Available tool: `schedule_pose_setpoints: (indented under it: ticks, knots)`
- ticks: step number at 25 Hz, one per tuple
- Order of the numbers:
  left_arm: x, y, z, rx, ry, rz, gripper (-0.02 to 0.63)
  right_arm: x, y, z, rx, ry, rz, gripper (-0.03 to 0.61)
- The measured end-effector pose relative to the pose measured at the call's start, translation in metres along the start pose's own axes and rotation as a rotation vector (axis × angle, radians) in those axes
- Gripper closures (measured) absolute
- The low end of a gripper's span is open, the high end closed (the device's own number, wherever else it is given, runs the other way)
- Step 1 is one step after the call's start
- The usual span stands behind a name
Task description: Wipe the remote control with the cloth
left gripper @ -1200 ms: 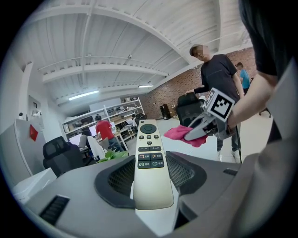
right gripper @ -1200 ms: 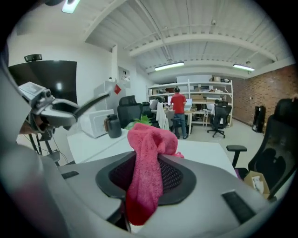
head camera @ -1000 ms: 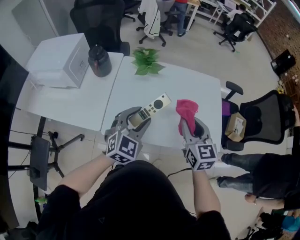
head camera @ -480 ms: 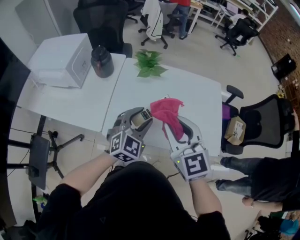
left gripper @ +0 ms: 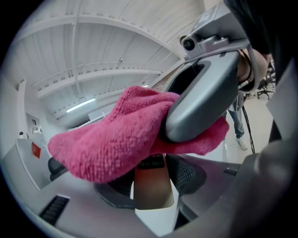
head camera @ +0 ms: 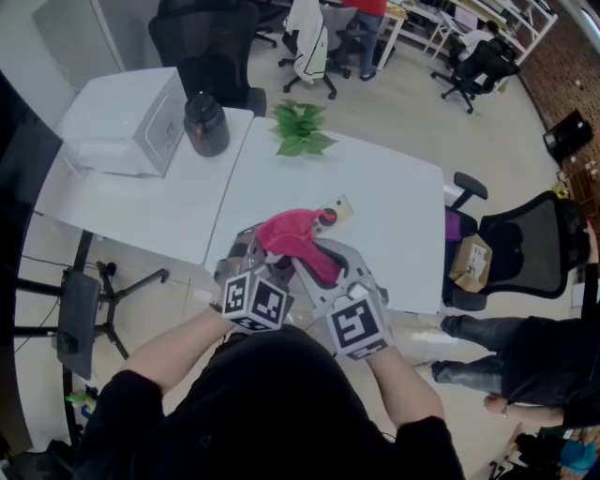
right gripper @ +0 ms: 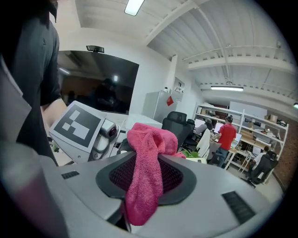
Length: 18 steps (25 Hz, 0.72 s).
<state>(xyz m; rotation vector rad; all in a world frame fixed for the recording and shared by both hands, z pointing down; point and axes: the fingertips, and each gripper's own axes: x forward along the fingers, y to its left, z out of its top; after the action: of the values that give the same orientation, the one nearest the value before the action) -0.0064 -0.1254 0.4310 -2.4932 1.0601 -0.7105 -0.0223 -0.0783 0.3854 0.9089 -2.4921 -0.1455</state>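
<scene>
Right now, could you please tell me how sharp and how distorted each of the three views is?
Head view: sharp, evenly lit, the white table bowed by the wide lens. Left gripper view: strong fisheye with black corners; the pink cloth is crisp, the remote control close below it soft. Right gripper view: same fisheye; cloth sharp, the ceiling lamp blown out.

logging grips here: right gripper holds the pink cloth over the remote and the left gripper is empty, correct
Not quite. The left gripper is not empty: the left gripper view shows its fingers closed on the remote. The rest stands: the right gripper holds the pink cloth over the remote.
</scene>
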Motion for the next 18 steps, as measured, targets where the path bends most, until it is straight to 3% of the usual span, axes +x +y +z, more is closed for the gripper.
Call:
schedule_pose_setpoints:
  ticks: [5,18]
  knots:
    - [-0.005,-0.002,0.006,0.035,-0.023,0.008,0.405,0.003,0.001,-0.003,-0.016,0.017,-0.003,0.459]
    - [-0.008,-0.008,0.009,0.077,-0.046,0.004,0.405,-0.019,-0.044,-0.009,-0.001,0.010,-0.156,0.459]
